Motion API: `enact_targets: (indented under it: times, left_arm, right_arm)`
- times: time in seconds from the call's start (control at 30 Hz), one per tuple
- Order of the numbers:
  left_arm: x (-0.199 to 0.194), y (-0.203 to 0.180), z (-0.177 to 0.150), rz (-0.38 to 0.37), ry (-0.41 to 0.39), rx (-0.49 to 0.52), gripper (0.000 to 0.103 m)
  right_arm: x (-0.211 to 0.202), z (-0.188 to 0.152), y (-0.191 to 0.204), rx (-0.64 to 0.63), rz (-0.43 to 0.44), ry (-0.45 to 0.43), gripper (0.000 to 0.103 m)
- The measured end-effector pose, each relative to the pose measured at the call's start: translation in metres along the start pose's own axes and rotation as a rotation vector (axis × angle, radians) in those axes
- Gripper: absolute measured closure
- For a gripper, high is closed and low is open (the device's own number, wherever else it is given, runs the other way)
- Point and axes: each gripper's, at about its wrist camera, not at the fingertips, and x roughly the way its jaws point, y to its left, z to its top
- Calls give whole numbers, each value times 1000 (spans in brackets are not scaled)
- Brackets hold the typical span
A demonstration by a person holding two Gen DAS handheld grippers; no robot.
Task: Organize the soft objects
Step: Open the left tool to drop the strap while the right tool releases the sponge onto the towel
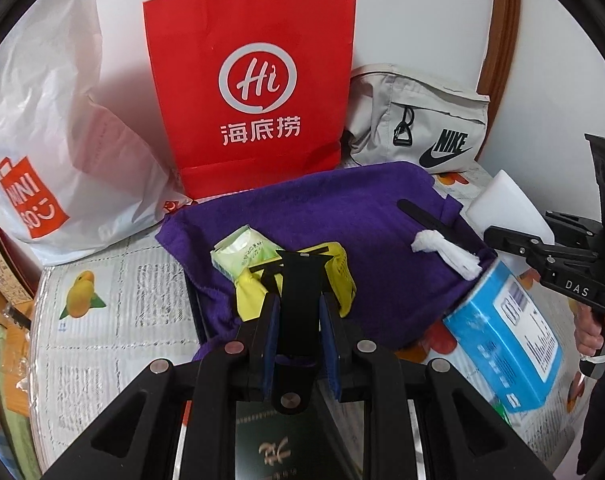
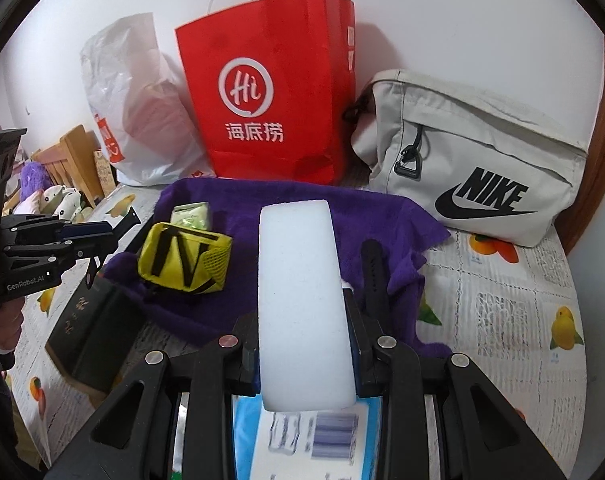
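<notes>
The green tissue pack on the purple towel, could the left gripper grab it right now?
Probably not: the left gripper is already shut on a black strap. The green tissue pack itself lies uncovered.

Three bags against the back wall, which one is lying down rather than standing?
The grey Nike pouch, rightmost, slumped on its side on the bed. The red Haidilao paper bag stands upright with its handles up, and the white Miniso plastic bag left of it also stands tall.
</notes>
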Motion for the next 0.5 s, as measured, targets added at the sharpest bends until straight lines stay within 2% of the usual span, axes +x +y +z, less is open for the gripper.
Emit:
enact_targets:
  times: [0.5]
  left_arm:
    - [44,15,25,2,56,-36,83]
  right_arm:
    - [53,25,-24,-1,-29,88,72]
